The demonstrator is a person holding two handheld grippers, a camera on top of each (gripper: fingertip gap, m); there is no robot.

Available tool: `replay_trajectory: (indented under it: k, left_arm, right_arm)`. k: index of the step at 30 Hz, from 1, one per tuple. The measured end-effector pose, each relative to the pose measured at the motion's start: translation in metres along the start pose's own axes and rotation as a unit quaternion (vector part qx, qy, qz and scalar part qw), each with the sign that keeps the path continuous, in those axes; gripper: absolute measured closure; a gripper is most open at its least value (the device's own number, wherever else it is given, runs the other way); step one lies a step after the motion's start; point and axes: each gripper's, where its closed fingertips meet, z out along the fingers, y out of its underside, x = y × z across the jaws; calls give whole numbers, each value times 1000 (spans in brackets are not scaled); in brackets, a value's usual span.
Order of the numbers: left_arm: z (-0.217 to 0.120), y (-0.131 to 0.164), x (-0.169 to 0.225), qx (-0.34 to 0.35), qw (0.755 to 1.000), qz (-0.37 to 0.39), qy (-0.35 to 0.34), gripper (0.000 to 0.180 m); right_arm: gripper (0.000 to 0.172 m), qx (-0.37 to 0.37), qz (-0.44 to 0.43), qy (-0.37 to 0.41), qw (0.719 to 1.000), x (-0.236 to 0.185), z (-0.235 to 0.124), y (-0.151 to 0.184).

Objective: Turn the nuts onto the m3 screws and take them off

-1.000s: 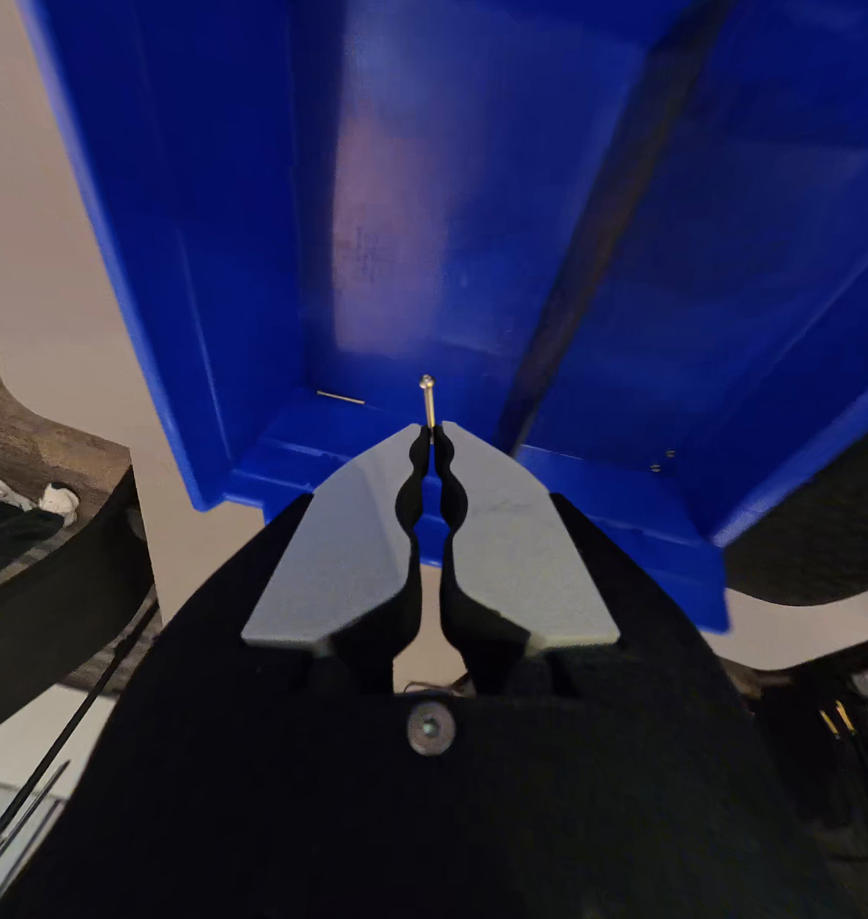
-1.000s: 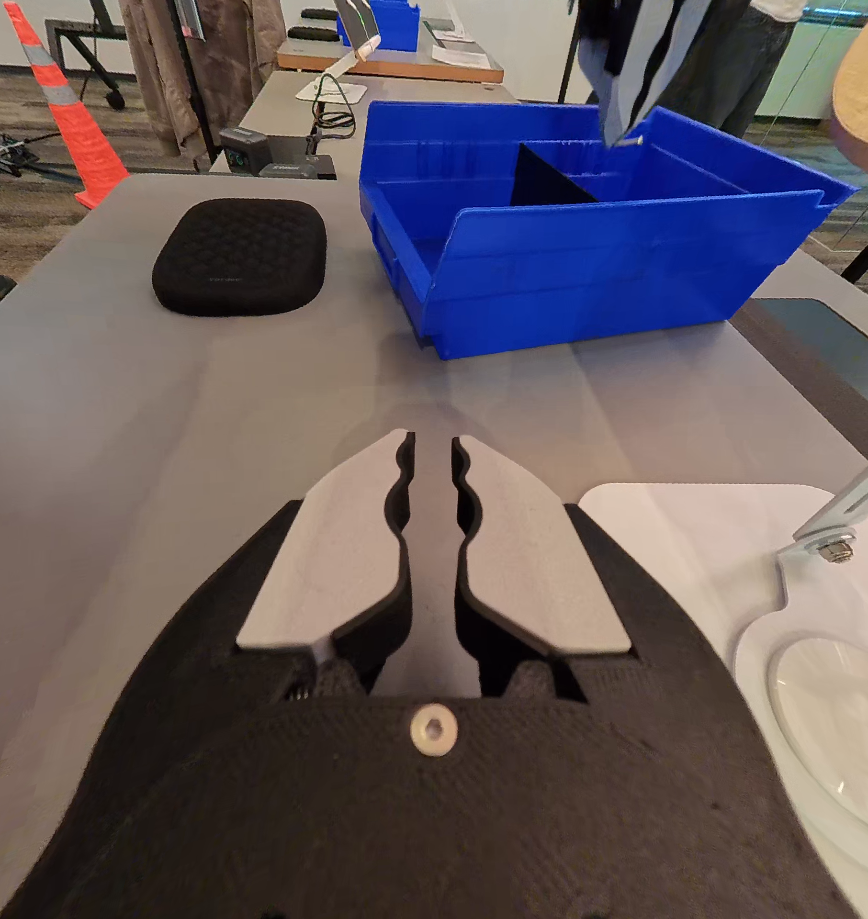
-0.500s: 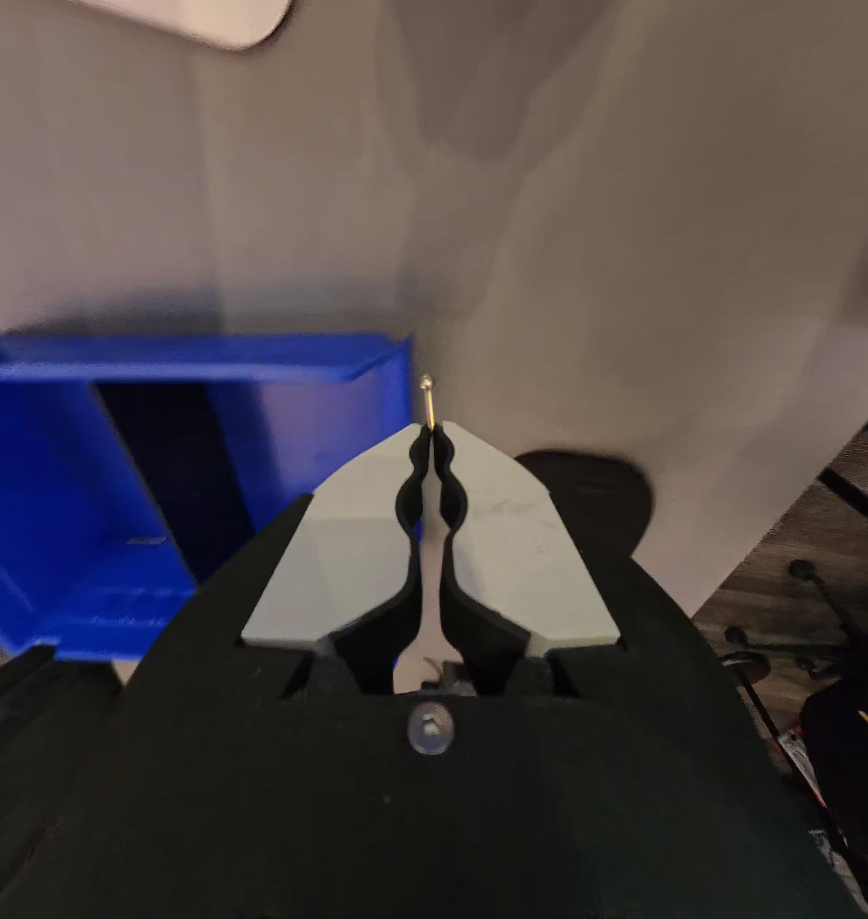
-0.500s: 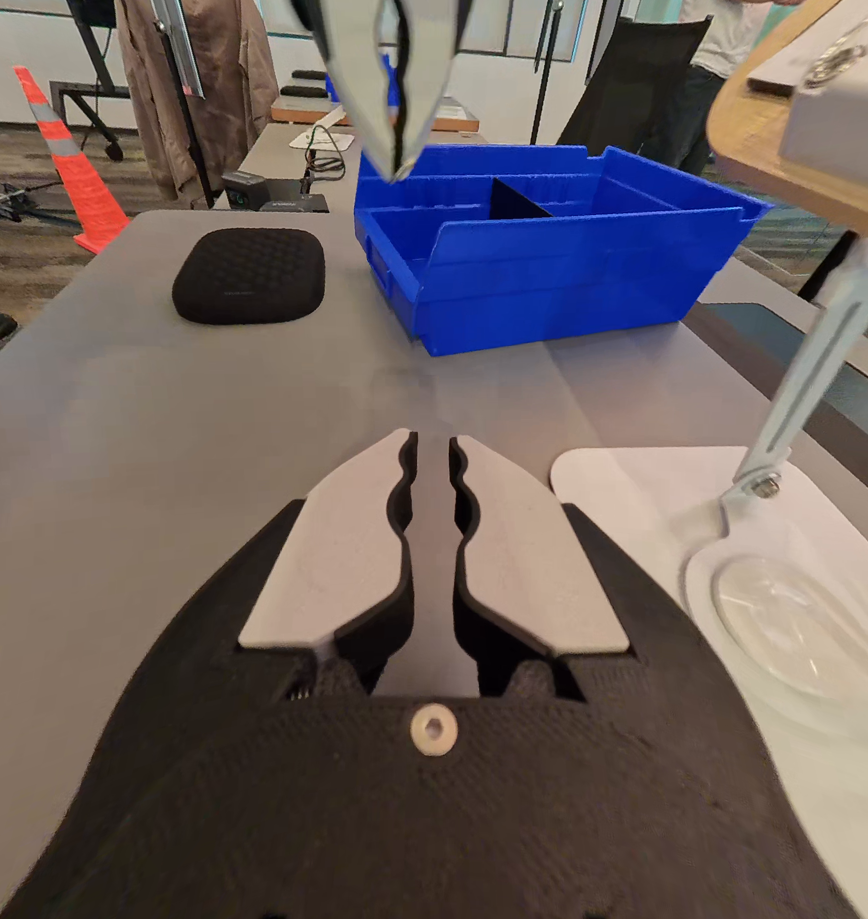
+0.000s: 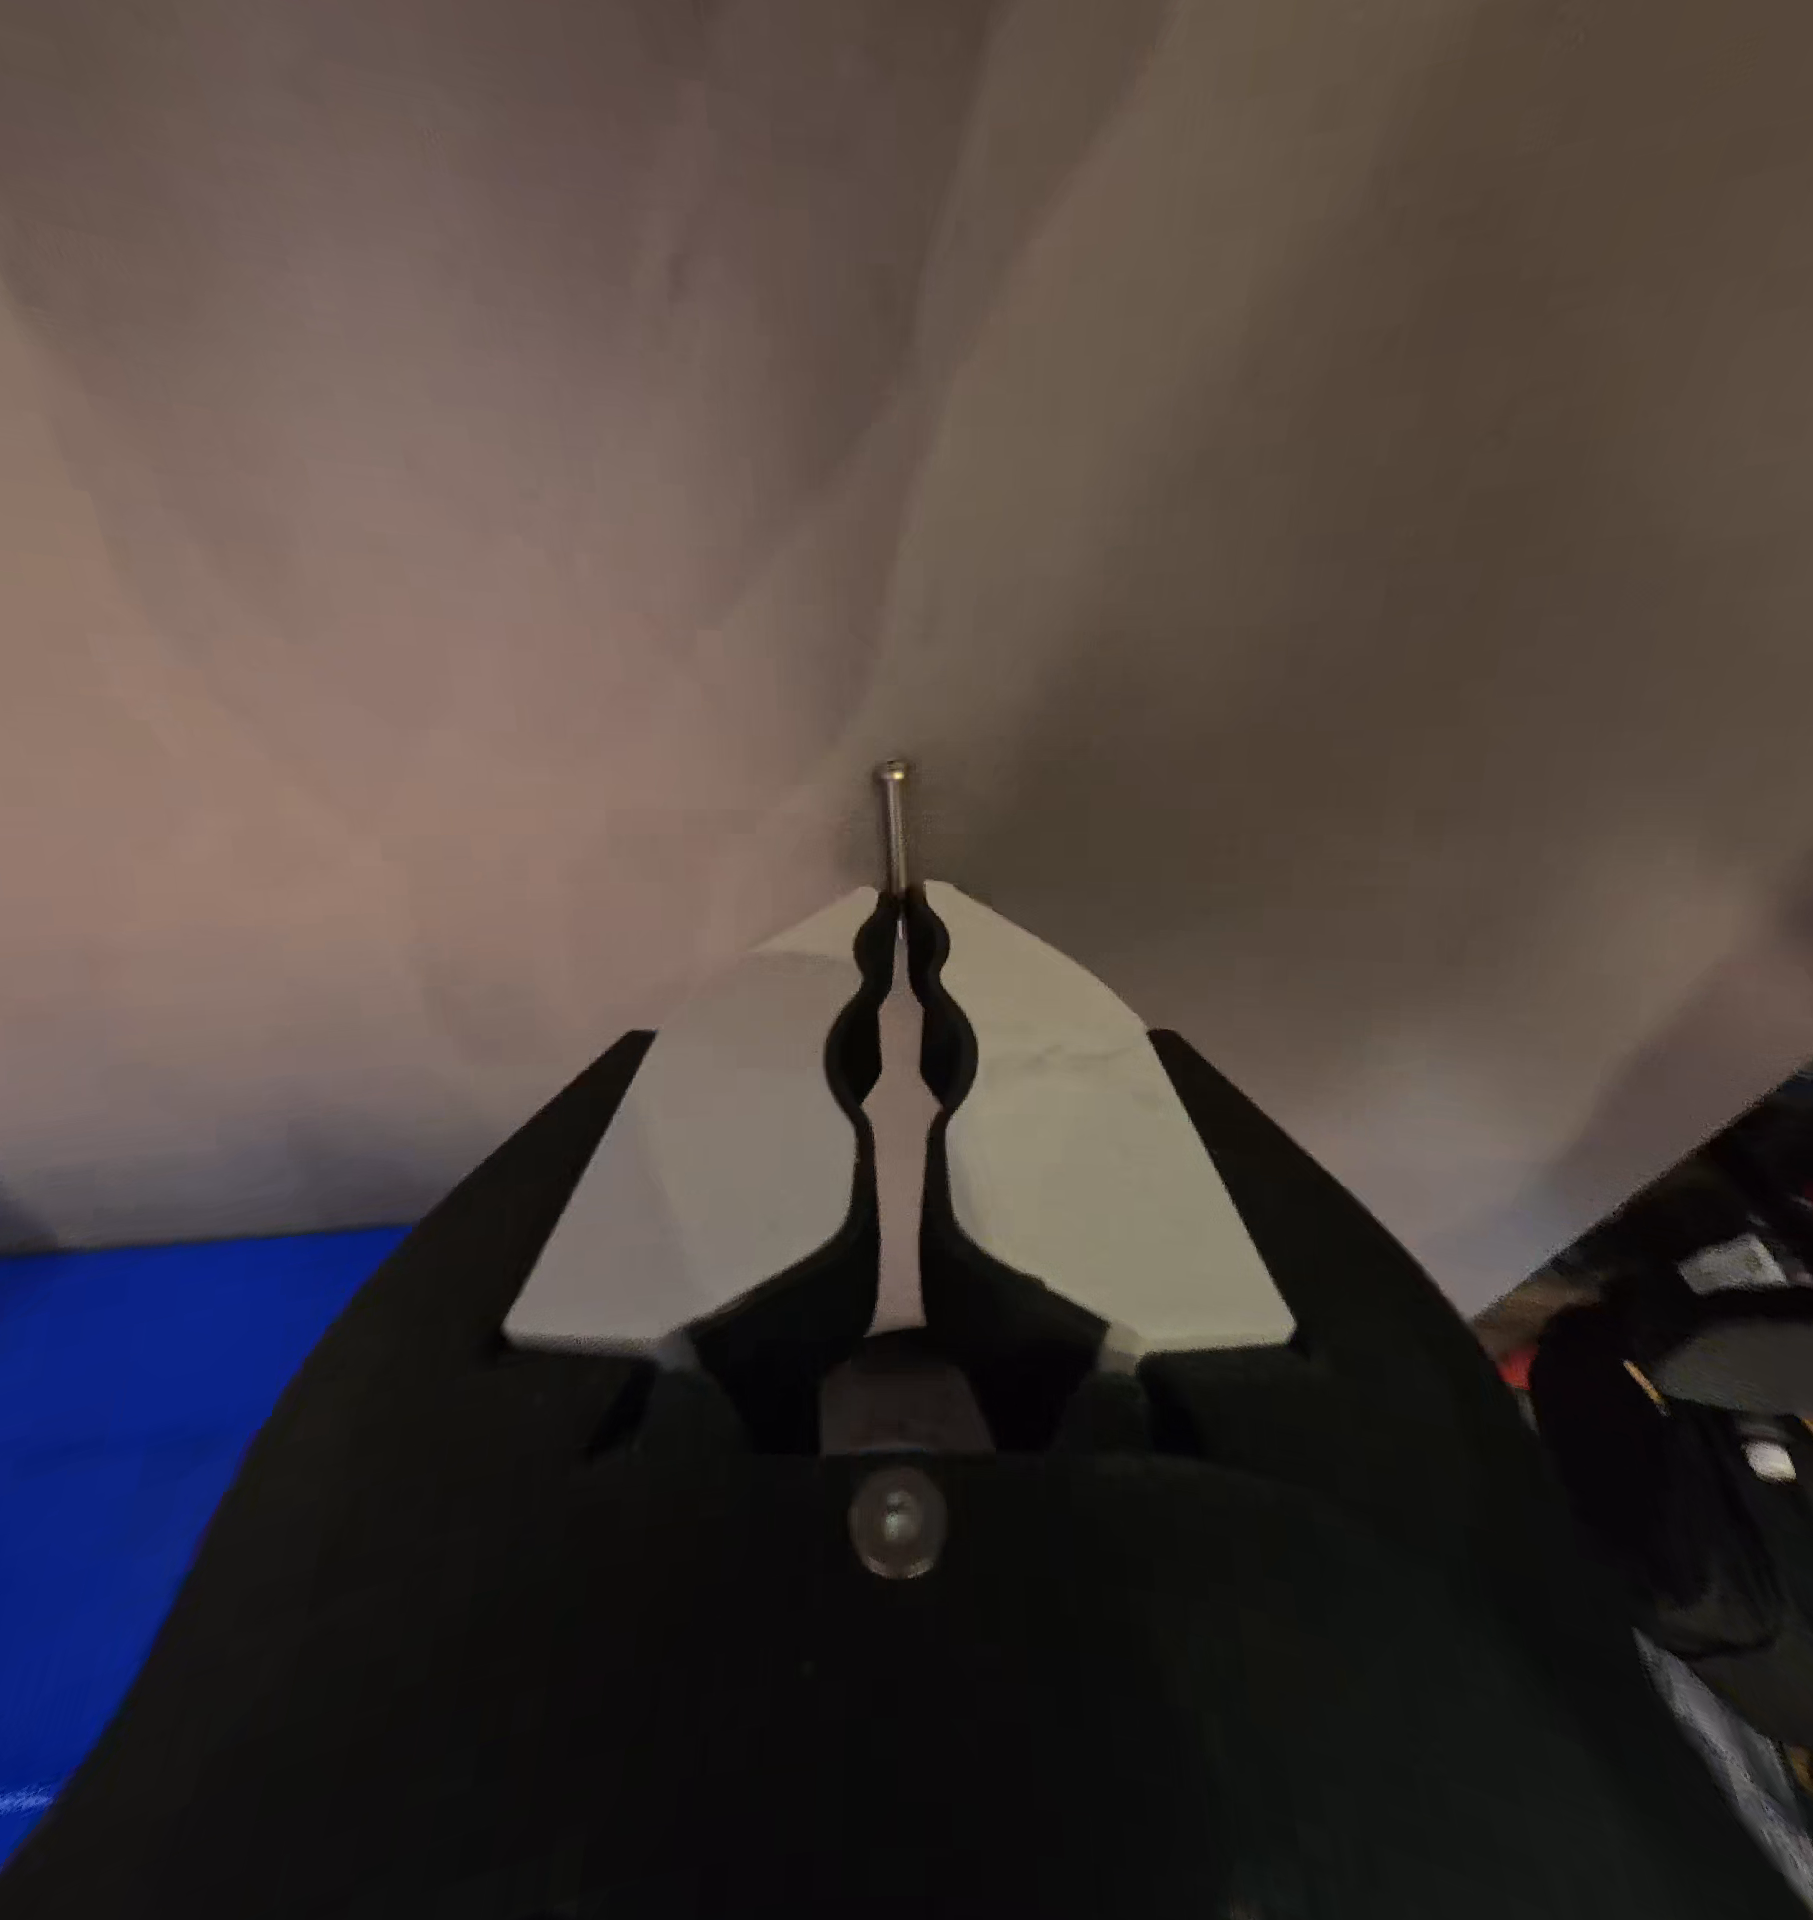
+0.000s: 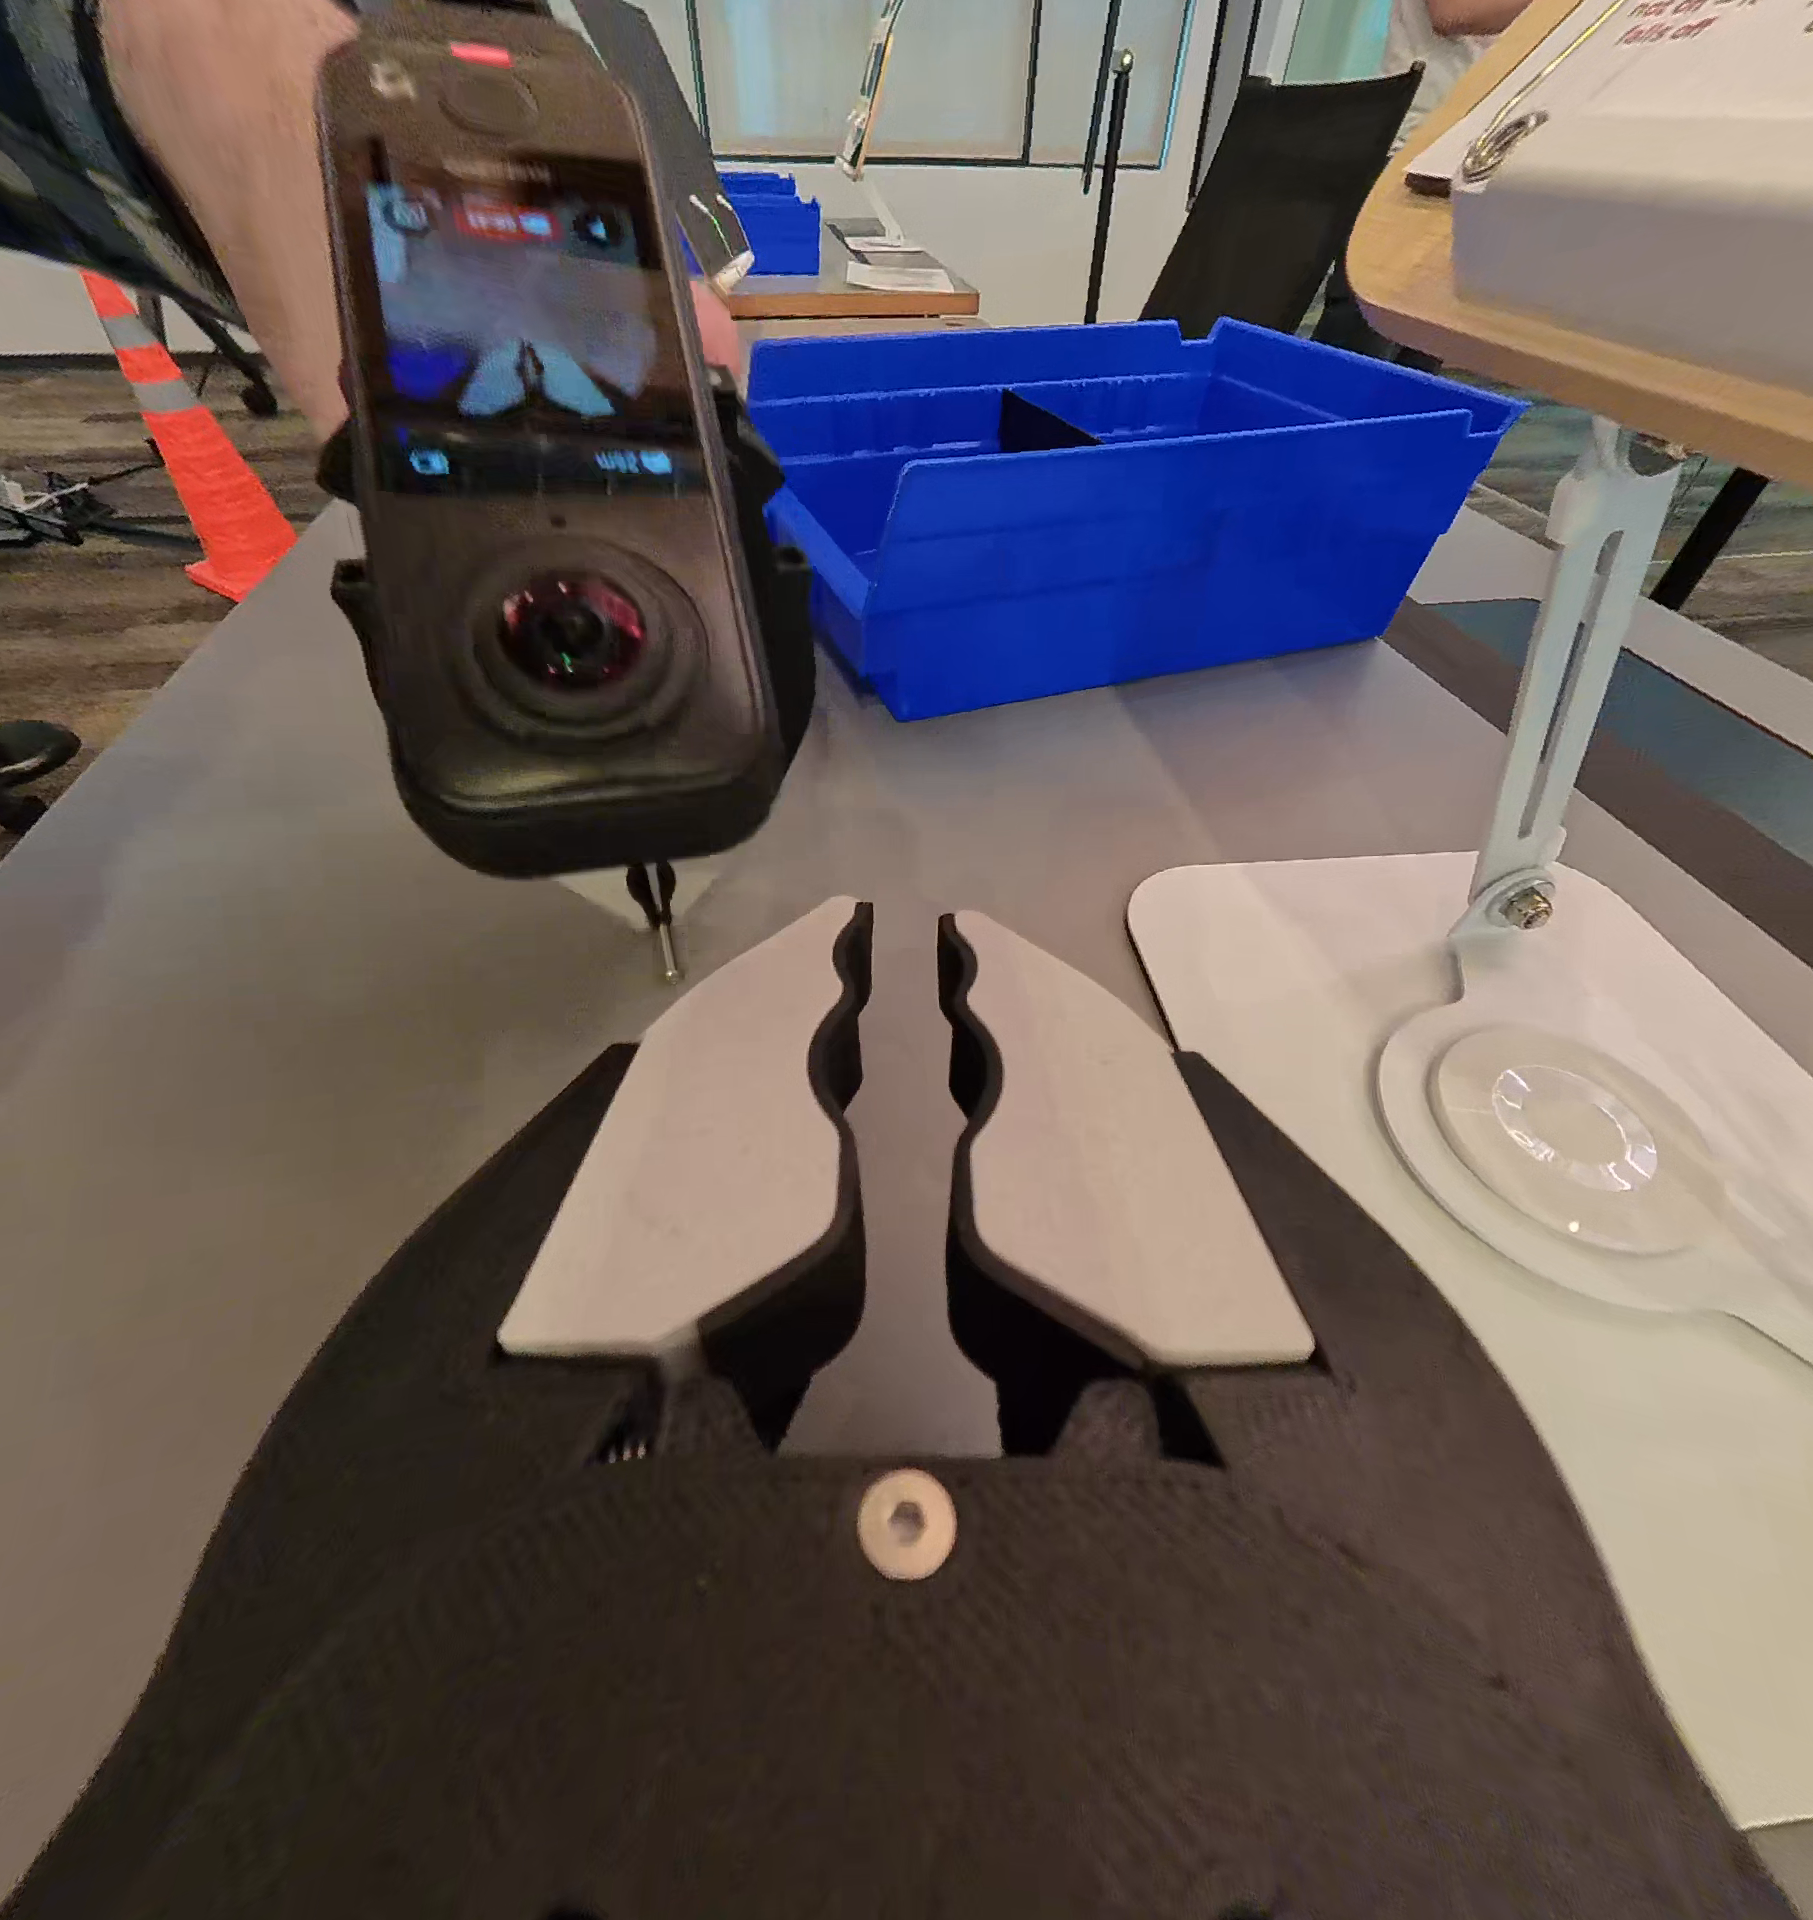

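My left gripper (image 5: pixel 899 896) is shut on a thin silver screw (image 5: pixel 894 826), head pointing away from the tips, just above the grey table (image 5: pixel 466 520). In the right wrist view the left gripper (image 6: pixel 653 904) comes down from the upper left under its black camera (image 6: pixel 559 468), with the screw (image 6: pixel 665 951) close to the table (image 6: pixel 258 1039). My right gripper (image 6: pixel 899 920) hovers low over the table with its jaws a little apart and nothing between them. The screw is just left of its left fingertip.
A blue divided bin (image 6: pixel 1110 499) stands farther back on the table; it also shows in the left wrist view (image 5: pixel 102 1507). A white magnifier stand with a lens (image 6: pixel 1567 1132) sits at the right. An orange cone (image 6: pixel 206 457) stands on the floor at the left. Some 15 centimetres of space lies between my two pairs of fingers.
My left gripper carried the screw out of the blue bin and down to the table in front of my right gripper. My right gripper stayed slightly open and nearly still.
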Motion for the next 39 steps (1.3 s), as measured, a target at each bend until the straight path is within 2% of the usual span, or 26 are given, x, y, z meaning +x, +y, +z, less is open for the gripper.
replay_trajectory:
  k: [6, 9, 11, 15, 19, 22, 26, 32, 36, 39]
  left_arm:
    - [-2, -7, -3, 22, 1000, -5, -3, 178]
    - [-7, -4, -3, 44, 999, -23, -6, 157]
    - [-21, 5, -4, 60, 998, -30, -17, 152]
    - [-68, 54, -28, 74, 993, -70, -61, 152]
    - [-94, 134, -80, 41, 987, -112, -110, 151]
    - [-86, 184, -107, 4, 987, -123, -101, 151]
    - [-59, 229, -127, -62, 987, -135, -59, 149]
    - [-23, 241, -125, -110, 989, -96, 20, 148]
    - [-3, 241, -126, -136, 987, -79, 41, 148]
    - [9, 254, -129, -189, 979, -70, 38, 145]
  right_arm:
    - [159, -1, 1, -1, 1000, 0, 0, 0]
    - [159, -2, 0, -1, 1000, 0, 1, 0]
    - [159, -1, 2, -2, 1000, 1, 1, 0]
    - [159, 0, 8, -5, 1000, 2, 1, 0]
    - [159, -1, 7, -5, 1000, 2, 1, 0]
    - [159, -5, 3, -5, 1000, 1, 2, 0]
    - [159, -8, 5, -8, 1000, 1, 3, 1]
    - [159, -9, 6, -8, 1000, 2, 4, 1]
    - [159, -12, -1, -9, 1000, 0, 5, 2]
    - [159, -14, -9, -7, 1000, -1, 5, 2]
